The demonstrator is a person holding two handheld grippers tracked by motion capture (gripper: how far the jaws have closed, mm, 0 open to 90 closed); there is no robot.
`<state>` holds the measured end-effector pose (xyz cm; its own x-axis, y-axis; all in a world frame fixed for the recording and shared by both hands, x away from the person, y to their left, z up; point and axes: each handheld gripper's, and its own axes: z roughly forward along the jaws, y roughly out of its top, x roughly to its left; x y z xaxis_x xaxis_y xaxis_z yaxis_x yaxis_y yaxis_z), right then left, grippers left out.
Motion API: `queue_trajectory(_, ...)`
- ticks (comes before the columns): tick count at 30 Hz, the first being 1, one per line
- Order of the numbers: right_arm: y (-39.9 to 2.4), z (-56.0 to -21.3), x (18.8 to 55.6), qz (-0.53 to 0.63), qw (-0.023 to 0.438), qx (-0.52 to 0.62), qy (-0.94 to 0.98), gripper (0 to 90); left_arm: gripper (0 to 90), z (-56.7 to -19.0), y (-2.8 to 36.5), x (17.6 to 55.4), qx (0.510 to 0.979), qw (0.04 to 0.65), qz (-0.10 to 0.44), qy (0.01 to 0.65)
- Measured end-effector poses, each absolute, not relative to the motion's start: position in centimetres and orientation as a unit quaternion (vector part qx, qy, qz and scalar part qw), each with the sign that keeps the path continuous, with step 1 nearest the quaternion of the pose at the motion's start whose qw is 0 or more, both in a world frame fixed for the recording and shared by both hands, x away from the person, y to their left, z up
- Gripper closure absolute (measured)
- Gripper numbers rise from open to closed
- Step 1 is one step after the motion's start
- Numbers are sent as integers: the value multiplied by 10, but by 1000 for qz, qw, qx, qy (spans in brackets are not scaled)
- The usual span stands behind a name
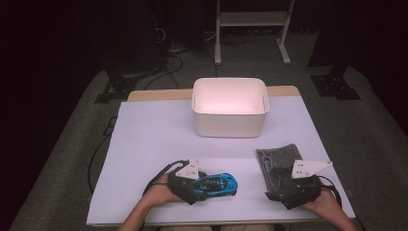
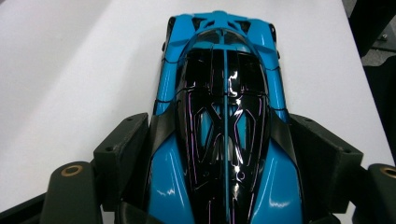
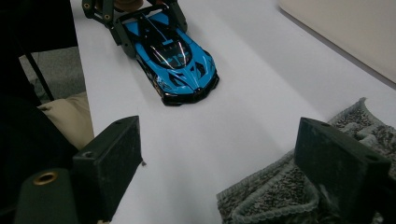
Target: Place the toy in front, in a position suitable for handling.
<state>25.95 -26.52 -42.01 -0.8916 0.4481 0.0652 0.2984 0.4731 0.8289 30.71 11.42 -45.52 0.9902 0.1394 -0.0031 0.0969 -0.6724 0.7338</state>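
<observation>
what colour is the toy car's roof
Glossy black with a thin blue centre line, on the bright blue toy car; the left gripper view shows it best.

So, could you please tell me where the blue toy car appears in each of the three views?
High view: blue toy car near the table's front edge, left of centre, at the left gripper.
Left gripper view: car in the middle, between the jaws.
Right gripper view: car upper left.
Shared landmark: the white table.
</observation>
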Motion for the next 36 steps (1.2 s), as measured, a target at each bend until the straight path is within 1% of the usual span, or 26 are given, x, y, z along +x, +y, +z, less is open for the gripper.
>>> queue_trajectory(6,-267,-419,263,454,89,225,857,138,241,-456,117,309,913,402,18,66)
queue_trajectory(12,-277,-416,276,433,106,249,860,138,240,-458,118,311,914,400,15,66)
queue_trajectory(20,-293,-419,289,373,118,273,879,144,240,-459,119,312,915,399,12,65)
queue_trajectory(23,-296,-424,293,356,111,274,886,198,239,-459,119,312,914,399,12,65)
queue_trajectory(27,-300,-425,297,361,94,279,885,214,239,-459,119,312,914,401,9,67)
queue_trajectory(33,-299,-419,309,363,83,279,885,229,238,-459,119,313,914,401,8,66)
queue_trajectory(36,-295,-419,318,359,77,276,889,257,237,-459,119,313,914,400,9,66)
